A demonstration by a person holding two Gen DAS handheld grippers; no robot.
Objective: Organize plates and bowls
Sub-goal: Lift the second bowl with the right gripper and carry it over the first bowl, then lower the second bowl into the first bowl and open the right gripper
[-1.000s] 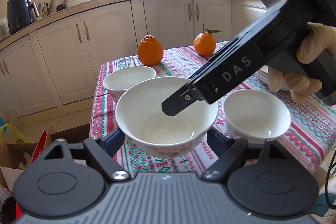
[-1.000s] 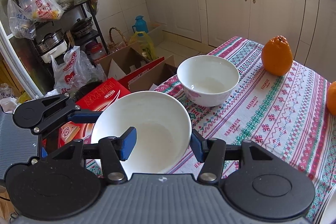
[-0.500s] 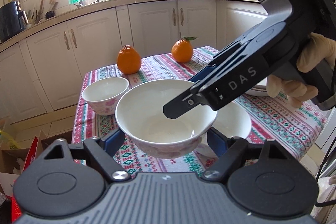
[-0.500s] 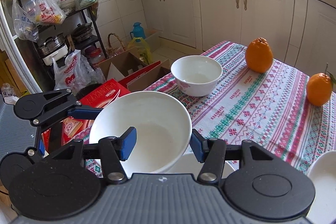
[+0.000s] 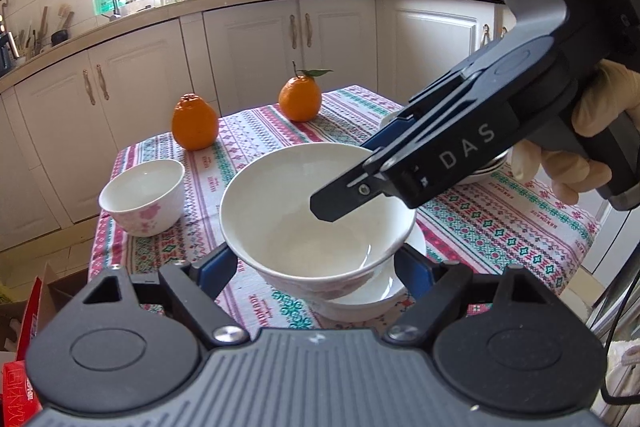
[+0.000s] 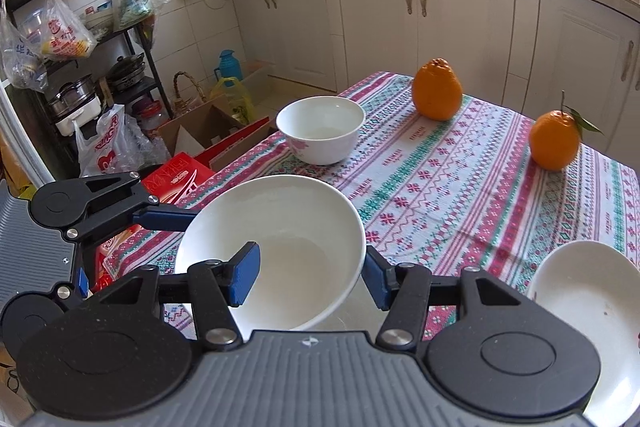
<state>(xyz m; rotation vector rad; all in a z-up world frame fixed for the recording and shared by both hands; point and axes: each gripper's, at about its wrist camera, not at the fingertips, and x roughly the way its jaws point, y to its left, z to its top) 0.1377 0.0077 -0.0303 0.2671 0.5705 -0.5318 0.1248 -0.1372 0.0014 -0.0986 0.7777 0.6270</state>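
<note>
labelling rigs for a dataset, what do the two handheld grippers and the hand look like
Both grippers, left and right, are matte black with ribbed grey bodies, round pivot discs, silver screws and blue finger pads. The right one's side reads DAS. A pale glove covers the hand.

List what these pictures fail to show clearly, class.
- Left wrist view: lower bowl, mostly hidden beneath the held large bowl.
- Left wrist view: plates, largely covered by the right gripper.
- Right wrist view: plate, cut off by the picture's edge and that gripper's body.

White bowl (image 5: 316, 211), pink-flowered small bowl (image 5: 142, 197), orange fruit (image 5: 195, 123)
</note>
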